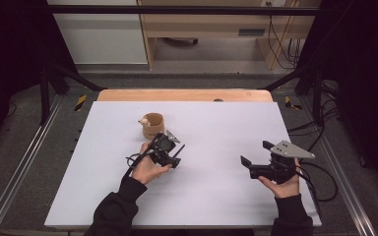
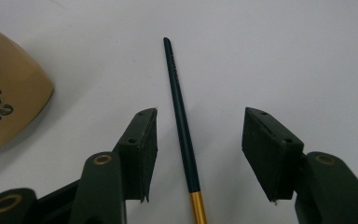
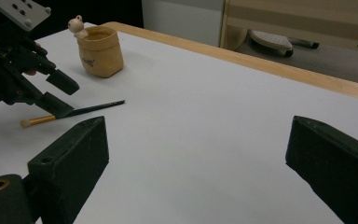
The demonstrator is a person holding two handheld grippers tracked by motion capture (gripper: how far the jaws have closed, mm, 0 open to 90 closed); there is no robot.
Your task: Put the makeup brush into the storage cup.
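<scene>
left tongs [image 2: 199, 154] gape around the brush [image 2: 182, 126] lying on the counter [image 1: 216, 128], untouched; right tongs [image 3: 196, 163] stand wide, empty.

The brush [image 2: 182, 135] lay flat on the table [image 1: 216, 196], between the left gripper's [image 2: 198, 140] parted jaws, with the pot [image 1: 153, 125] just behind it; the right gripper [image 1: 256, 160] was well to the right.

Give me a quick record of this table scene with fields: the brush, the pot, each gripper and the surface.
brush: slim dark green brush with gold ferrule, lying flat on the table
pot: tan holder with a small cream figurine on its rim, upright, apart from the brush
left gripper: left gripper open, jaws either side of the brush handle, pads not touching it
right gripper: right gripper open, nothing between jaws
surface: white table
</scene>
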